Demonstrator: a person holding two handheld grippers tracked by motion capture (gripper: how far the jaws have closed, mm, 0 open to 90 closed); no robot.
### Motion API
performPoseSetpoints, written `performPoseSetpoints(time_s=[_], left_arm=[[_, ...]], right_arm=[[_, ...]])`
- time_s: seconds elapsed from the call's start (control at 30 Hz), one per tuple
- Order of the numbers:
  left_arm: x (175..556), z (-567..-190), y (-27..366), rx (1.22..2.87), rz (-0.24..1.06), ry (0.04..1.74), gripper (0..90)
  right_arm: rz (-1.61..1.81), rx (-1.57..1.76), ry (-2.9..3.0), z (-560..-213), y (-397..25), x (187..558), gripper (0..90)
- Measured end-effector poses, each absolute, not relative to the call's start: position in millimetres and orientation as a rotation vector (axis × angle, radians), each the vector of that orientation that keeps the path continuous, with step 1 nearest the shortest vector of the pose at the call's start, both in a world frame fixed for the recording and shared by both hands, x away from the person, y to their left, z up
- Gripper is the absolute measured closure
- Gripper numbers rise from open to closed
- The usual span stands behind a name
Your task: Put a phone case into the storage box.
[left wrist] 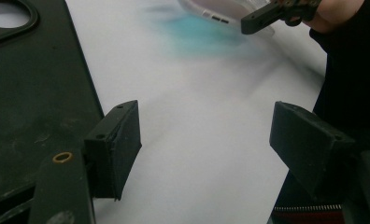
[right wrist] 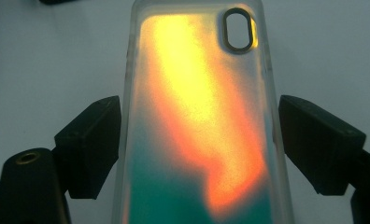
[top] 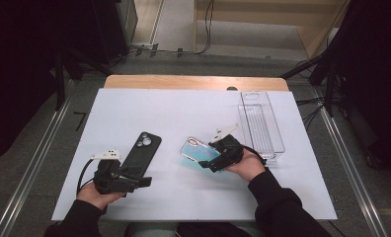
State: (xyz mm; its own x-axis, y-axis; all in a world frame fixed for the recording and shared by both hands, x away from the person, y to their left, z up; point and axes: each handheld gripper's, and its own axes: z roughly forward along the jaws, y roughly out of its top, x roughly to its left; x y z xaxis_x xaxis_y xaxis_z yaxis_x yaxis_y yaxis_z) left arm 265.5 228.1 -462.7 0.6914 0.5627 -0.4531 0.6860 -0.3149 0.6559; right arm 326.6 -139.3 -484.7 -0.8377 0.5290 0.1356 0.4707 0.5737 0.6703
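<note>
Right gripper view, iridescent case (right wrist: 197, 121) btwn right tool (right wrist: 199, 140) jaws, ungripped

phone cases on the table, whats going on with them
A person works at a white table with a tool in each hand. The right tool straddles an iridescent clear-edged phone case, jaws open on either side of it, not yet clamped. The left tool is open over bare table beside a black phone case, which lies flat. A clear plastic tray sits at the table's right.
</note>
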Motion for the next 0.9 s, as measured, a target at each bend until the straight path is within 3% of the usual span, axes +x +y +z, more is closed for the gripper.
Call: performPoseSetpoints(time_s=[0.33,0.9], left_arm=[[268.9,-458.9,221.1,1.999,-0.212,1.030,22.7],[285.4,-443.6,195.4,1.907,-0.236,1.156,24.7]], right_arm=[[1.212,0.988,2.682,-465.6,-147.6,323.4,15.2],[1.327,1.275,2.503,-466.1,-148.5,312.3,15.2]])
